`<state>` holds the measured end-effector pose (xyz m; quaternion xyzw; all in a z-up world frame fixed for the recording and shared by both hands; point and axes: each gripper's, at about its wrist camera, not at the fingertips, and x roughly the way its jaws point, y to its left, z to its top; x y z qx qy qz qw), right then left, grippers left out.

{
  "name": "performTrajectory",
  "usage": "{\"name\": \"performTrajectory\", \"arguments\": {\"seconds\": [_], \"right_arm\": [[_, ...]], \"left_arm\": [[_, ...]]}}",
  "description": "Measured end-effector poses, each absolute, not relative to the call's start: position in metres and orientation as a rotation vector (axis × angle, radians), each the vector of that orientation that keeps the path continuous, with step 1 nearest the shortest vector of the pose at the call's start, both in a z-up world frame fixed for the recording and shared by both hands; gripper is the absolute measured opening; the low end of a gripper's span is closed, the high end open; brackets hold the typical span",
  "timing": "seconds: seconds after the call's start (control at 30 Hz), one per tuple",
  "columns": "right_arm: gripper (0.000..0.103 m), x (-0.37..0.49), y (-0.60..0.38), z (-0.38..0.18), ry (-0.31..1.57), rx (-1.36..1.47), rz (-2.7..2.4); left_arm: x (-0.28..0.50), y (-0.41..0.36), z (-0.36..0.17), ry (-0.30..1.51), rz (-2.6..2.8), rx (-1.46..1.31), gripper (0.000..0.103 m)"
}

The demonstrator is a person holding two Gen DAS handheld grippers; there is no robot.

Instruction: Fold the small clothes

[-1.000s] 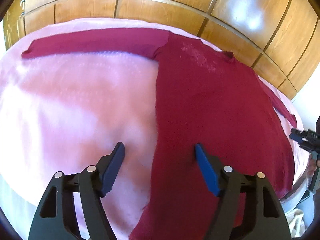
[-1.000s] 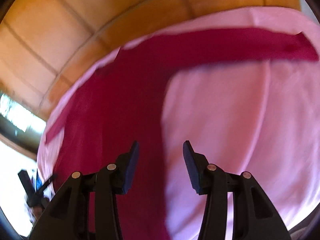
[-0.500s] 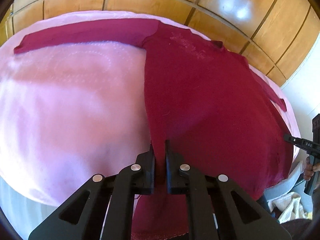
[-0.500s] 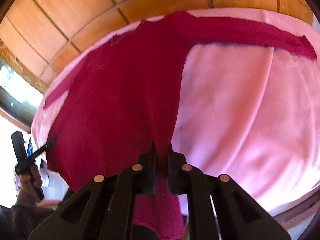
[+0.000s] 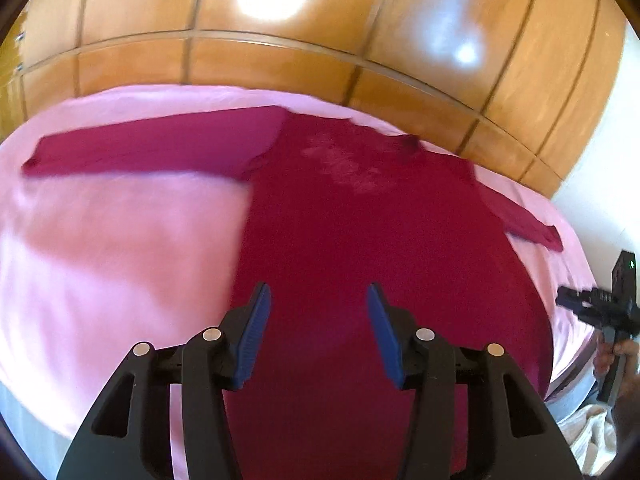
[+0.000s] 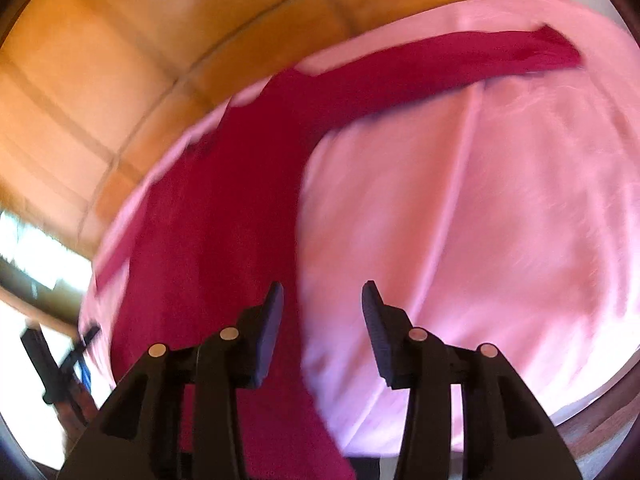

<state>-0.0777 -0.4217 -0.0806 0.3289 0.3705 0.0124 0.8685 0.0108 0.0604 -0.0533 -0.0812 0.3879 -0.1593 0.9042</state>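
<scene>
Jaws opening, empty, above flat crimson shirt (image 5: 360, 240)

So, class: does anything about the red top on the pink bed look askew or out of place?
Nothing stands out. The red top lies flat on the pink bed cover, both sleeves spread outward; only its hem hangs over the near edge.

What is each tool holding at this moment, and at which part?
Nothing is held. The left tool and the right tool are opening, with their pads off the red shirt, which lies on the pink bed cover.
</scene>
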Motion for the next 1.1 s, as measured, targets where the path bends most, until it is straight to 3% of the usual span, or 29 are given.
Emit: {"name": "performTrajectory", "arguments": {"seconds": [0.3,0.5,0.57,0.63,0.77,0.93,1.1], "right_arm": [[0.04,-0.044,-0.571,-0.107,0.537,1.105,-0.23],[0.04,0.003,-0.631,-0.129,0.477,1.24,-0.359],[0.034,0.015,-0.645,-0.133,0.466,1.251,-0.395],[0.032,0.027,-0.651,-0.129,0.475,1.225,-0.429],[0.006,0.036,-0.66,-0.11,0.529,1.109,-0.483],[0.006,0.008,-0.65,-0.055,0.393,0.99,-0.463],[0.006,0.015,-0.593,0.001,0.389,0.753,-0.365]], "left_arm": [[0.046,-0.005,-0.088,0.927,-0.387,-0.056,0.049],[0.049,-0.013,-0.097,0.943,-0.375,-0.048,0.073],[0.05,-0.019,-0.098,0.942,-0.373,-0.041,0.079],[0.051,-0.024,-0.1,0.941,-0.372,-0.024,0.085],[0.054,-0.027,-0.1,0.937,-0.356,-0.027,0.087],[0.06,-0.014,-0.094,0.948,-0.385,-0.127,0.087],[0.066,0.003,-0.082,0.917,-0.393,-0.204,0.087]]}}
